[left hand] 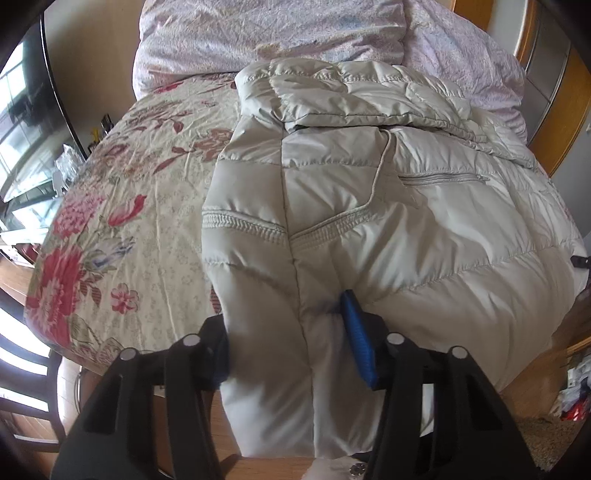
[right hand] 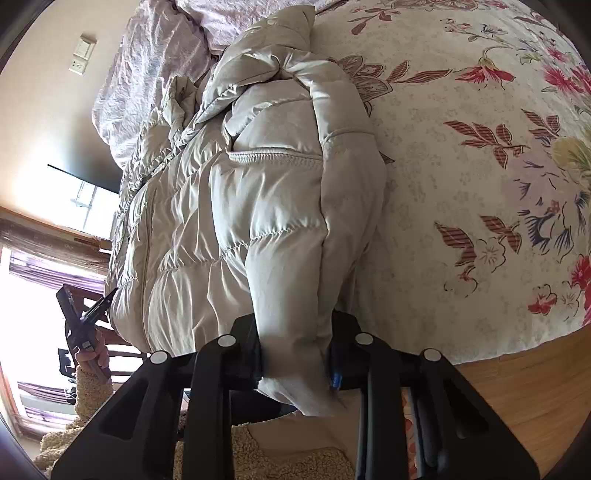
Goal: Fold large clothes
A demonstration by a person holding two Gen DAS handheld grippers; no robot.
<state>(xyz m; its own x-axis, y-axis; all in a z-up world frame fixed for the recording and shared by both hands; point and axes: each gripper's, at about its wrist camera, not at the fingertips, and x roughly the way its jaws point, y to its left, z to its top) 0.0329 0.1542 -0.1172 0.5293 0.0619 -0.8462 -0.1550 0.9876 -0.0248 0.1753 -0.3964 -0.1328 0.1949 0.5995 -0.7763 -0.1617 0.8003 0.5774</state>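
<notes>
A wide bed with a cream bedspread printed with red and pink flowers (left hand: 122, 206) fills both views, and at its far end lies a crumpled pale lilac duvet (left hand: 258, 33). Spread over the bed, running from the near edge up toward that duvet, is the big pale grey quilted puffer coat (left hand: 406, 206), its near end hanging off the bed's near edge over the wooden floor.

The left wrist view shows the coat's zipped pocket and a ribbed waist seam, with the flowered spread to the coat's left and wooden furniture at the far right. The right wrist view shows what the other cannot: the coat's long front zip, a wall switch plate, a bright window, and a hand in a fleecy cream sleeve (right hand: 92, 358) holding the other black tool at the left edge.

Now the claws. The left gripper (left hand: 295, 350) has a thick fold of the coat's near end between its black fingers, the blue pad (left hand: 356, 336) on the right pressing into the fabric; the jaws stand partly closed around that bulk. The right gripper (right hand: 295, 354) is pinched much narrower, clamped on a thinner fold of the coat (right hand: 280, 229) at the bed's near edge.
</notes>
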